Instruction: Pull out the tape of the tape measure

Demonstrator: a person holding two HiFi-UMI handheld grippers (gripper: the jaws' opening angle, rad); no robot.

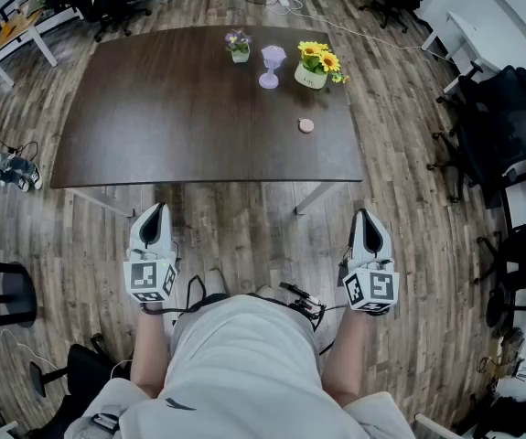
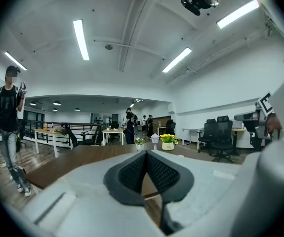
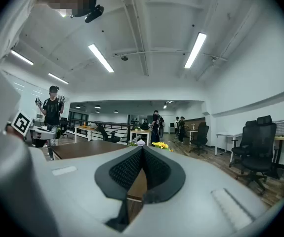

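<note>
A small round pinkish tape measure (image 1: pixel 305 125) lies on the dark brown table (image 1: pixel 171 108), toward its right side. Both grippers hang in front of my waist, short of the table's near edge and well away from the tape measure. My left gripper (image 1: pixel 155 212) is shut with nothing between its jaws, and its black pads meet at the tip (image 2: pixel 146 155). My right gripper (image 1: pixel 365 216) is shut and empty as well, pads together (image 3: pixel 142 150). Both point roughly level toward the table.
At the table's far edge stand a pot of yellow flowers (image 1: pixel 316 66), a lilac goblet-shaped object (image 1: pixel 271 66) and a small pot of purple flowers (image 1: pixel 238 46). Black office chairs (image 1: pixel 500 126) line the right. A person (image 2: pixel 8 117) stands at the left.
</note>
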